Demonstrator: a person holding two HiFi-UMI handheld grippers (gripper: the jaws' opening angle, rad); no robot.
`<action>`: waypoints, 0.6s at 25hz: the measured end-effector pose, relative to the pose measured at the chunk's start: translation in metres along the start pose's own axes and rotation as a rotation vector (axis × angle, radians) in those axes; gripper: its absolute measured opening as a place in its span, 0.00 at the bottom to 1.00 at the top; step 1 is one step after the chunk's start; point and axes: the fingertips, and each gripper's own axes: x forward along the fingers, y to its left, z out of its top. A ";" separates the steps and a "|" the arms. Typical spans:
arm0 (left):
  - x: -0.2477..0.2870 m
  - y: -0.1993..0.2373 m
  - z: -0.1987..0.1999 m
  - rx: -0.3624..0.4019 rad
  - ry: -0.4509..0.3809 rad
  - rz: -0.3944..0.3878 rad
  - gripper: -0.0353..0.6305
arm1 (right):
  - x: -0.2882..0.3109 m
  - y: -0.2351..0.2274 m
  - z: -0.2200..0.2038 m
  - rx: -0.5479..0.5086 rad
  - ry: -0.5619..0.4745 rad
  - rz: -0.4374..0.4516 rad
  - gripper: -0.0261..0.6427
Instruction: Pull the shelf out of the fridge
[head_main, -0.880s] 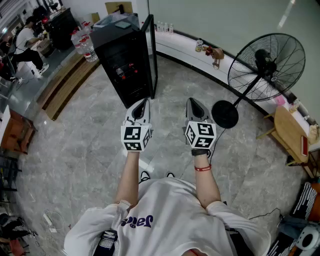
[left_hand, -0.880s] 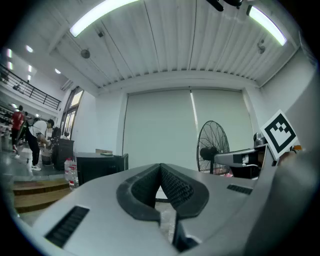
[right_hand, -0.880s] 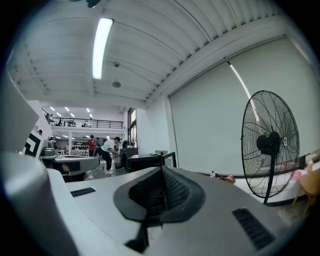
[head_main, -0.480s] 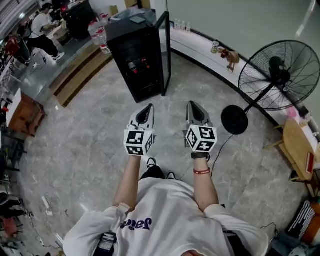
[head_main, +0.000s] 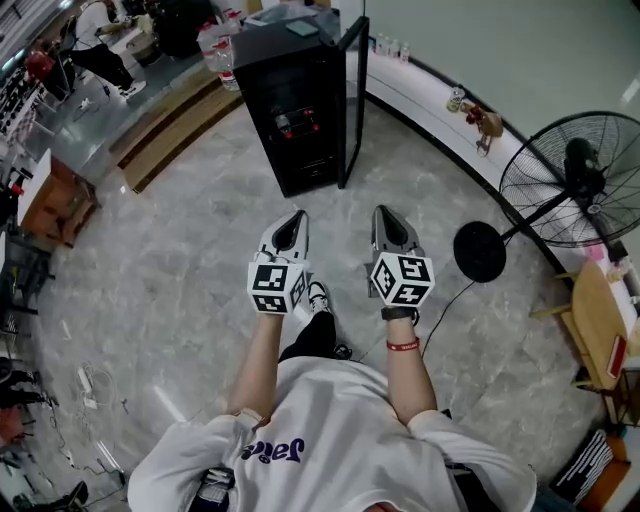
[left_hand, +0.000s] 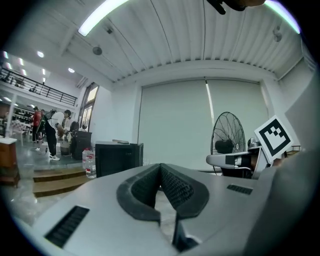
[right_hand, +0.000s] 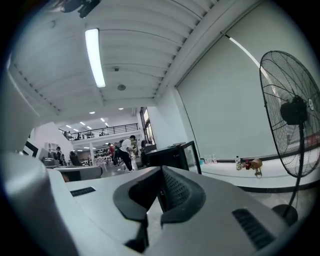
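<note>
On the far left of the marble floor (head_main: 150, 300), a brown cabinet (head_main: 55, 205) and wooden steps (head_main: 165, 130) line the edge. Water bottles (head_main: 215, 45) stand just beside the left flank of the black fridge (head_main: 295, 110). The fridge stands at the floor's far middle, with its door (head_main: 352, 100) swung open on the right. The shelf is somewhere in its dark inside, where only a few red things show, and it cannot be picked out.

A wide stretch of bare floor separates the fridge front from both grippers. The left gripper (head_main: 291, 225) has its jaws pressed together on nothing. The right gripper (head_main: 392, 222) is beside it but apart, its jaws likewise pressed together and empty. The person's shoe (head_main: 318, 295) shows on the floor between and below them.

Further right, the round base (head_main: 479, 252) of a standing fan (head_main: 575, 185) sits near the right gripper. A wooden table (head_main: 600, 320) is at the floor's right edge.

Only the head view shows the floor room and the shoe. The gripper views add the ribbed ceiling with a strip light (right_hand: 95, 57). They also show people (left_hand: 50, 132) standing beyond the steps, and the jaws' meeting tips seen close. The right gripper view shows the door as see-through glass.
</note>
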 end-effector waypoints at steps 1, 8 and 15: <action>0.004 0.009 0.000 -0.004 -0.002 0.014 0.08 | 0.010 0.004 0.000 -0.009 0.005 0.010 0.06; 0.051 0.073 0.008 0.005 -0.015 0.076 0.08 | 0.098 0.032 0.002 -0.063 0.055 0.087 0.06; 0.101 0.150 0.022 -0.022 -0.038 0.129 0.08 | 0.198 0.065 0.010 -0.118 0.090 0.162 0.06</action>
